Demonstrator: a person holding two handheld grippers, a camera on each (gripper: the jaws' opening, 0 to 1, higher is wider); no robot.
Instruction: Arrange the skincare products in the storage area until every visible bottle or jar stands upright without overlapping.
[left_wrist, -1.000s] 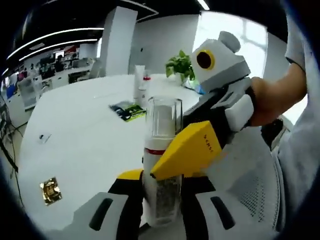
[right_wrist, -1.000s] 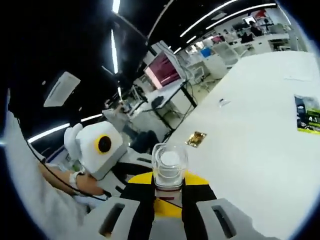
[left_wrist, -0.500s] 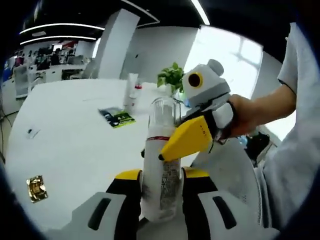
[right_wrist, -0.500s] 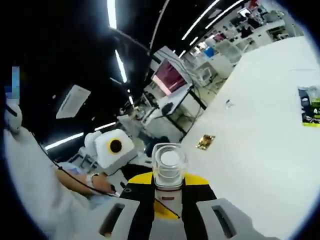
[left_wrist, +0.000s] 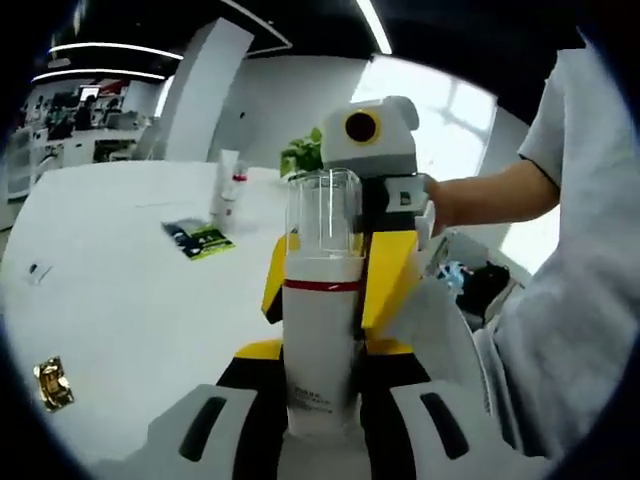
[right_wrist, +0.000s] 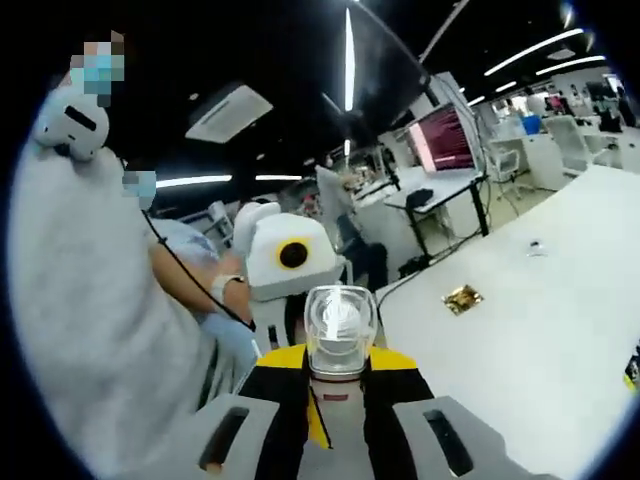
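Note:
A white bottle (left_wrist: 320, 340) with a red band and a clear cap stands upright between the jaws of my left gripper (left_wrist: 320, 405), which is shut on its lower body. The right gripper (left_wrist: 332, 285) comes in from behind, its yellow jaws closed on either side of the bottle just below the cap. In the right gripper view the same bottle (right_wrist: 340, 325) points cap-first at the camera, held in my right gripper (right_wrist: 340, 400). The left gripper (right_wrist: 290, 265) sits just behind it, in a person's gloved hand.
A white table (left_wrist: 120, 290) holds a dark green packet (left_wrist: 197, 238), a gold foil piece (left_wrist: 48, 382) and a white tube with a small bottle (left_wrist: 228, 180) at the far side. A plant (left_wrist: 300, 155) stands behind. The person's arm (left_wrist: 480, 195) and torso (right_wrist: 90, 300) are close.
The right gripper has swung from an angled hold at the bottle's side to square behind it. Both cameras have turned; the bottle stays held in both grippers.

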